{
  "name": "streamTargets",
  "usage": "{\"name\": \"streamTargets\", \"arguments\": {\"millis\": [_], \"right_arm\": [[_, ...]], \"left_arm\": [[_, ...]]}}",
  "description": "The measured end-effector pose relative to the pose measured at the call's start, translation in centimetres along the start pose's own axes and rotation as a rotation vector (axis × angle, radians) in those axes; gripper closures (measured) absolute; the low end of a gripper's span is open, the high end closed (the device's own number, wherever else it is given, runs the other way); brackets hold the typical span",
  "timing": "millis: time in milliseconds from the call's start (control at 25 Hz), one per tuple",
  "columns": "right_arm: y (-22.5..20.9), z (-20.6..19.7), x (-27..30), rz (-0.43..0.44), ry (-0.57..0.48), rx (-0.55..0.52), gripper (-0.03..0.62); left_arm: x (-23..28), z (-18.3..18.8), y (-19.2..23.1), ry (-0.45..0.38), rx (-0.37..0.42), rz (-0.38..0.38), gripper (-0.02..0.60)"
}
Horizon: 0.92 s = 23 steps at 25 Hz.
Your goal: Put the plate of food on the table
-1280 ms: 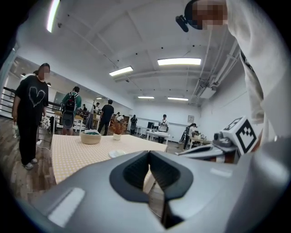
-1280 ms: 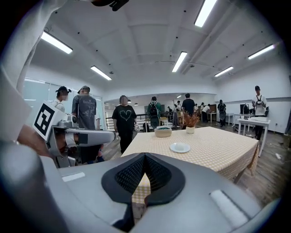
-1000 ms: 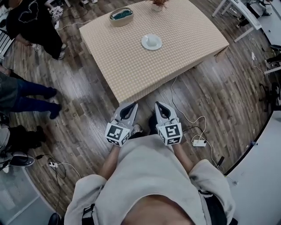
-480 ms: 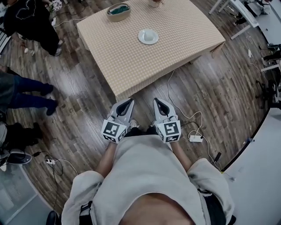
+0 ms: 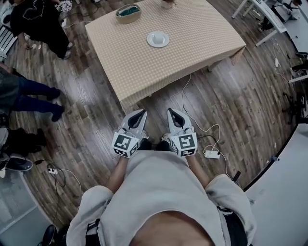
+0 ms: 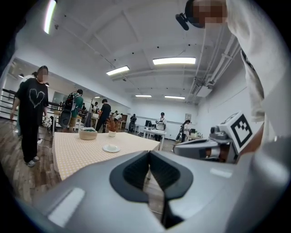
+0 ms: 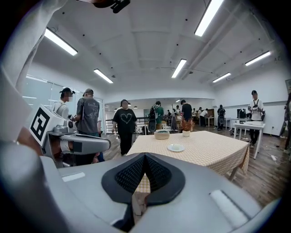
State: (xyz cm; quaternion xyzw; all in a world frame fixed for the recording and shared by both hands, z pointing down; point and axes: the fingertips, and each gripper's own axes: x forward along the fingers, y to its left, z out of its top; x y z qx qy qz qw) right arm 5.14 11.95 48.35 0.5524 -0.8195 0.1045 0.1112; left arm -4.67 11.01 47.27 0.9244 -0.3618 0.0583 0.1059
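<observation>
- Floor (image 5: 250, 96): wood planks, running under and around everything in the head view.
- Counter (image 5: 192, 43): covered with a checked beige cloth that hangs over its edges. It stands at the far side of the scene, well apart from both grippers.
- Operator (image 5: 159, 192): light-shirted torso at the near edge, both forearms extended forward over the floor.
- Bystanders: one in black clothing (image 5: 41, 26) stands at the far left, beside the counter's left end. A pair of legs in jeans (image 5: 29, 93) shows at the left edge.
- Left gripper (image 5: 143, 111): held low over the floor, just beside the right gripper and pointing toward the counter. Its fingers (image 6: 134, 170) are clenched together, tips meeting, with nothing between them.
- Right gripper (image 5: 170, 110): level with the left one, same heading. Its fingers (image 7: 161, 175) are clenched together on nothing.
- Bowl (image 5: 128, 13): tan, with dark green contents, at the counter's far left corner.
- Plate (image 5: 158, 39): white, with a pale food item on it. It rests flat on the counter, right of the bowl and toward the far side, touched by neither gripper.
- Pot (image 5: 167, 4): small, white, holding a plant, at the counter's far edge beyond the plate.
- Power strip (image 5: 211, 154): white, on the floor right of the right gripper. A white cable (image 5: 185, 103) runs from it toward the counter.
</observation>
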Motion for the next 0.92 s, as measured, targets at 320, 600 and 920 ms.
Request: {"name": "streamTargets", "arguments": {"millis": [320,600,920], "right_arm": [[-1.6,-0.5,-1.4,-0.004,0.0,0.019,0.597],[-1.7,-0.2,-0.9,0.009,-0.005,0.017,0.597],[-2.9,-0.7,-0.9,-0.011,0.004,0.02,0.597]], "left_arm": [[0.6,-0.3,-2.1,-0.005,0.009,0.015,0.572],[0.7,-0.4,-1.7,-0.004,0.01,0.022,0.571],[1.5,-0.5,-1.8,-0.002,0.014,0.015,0.572]]}}
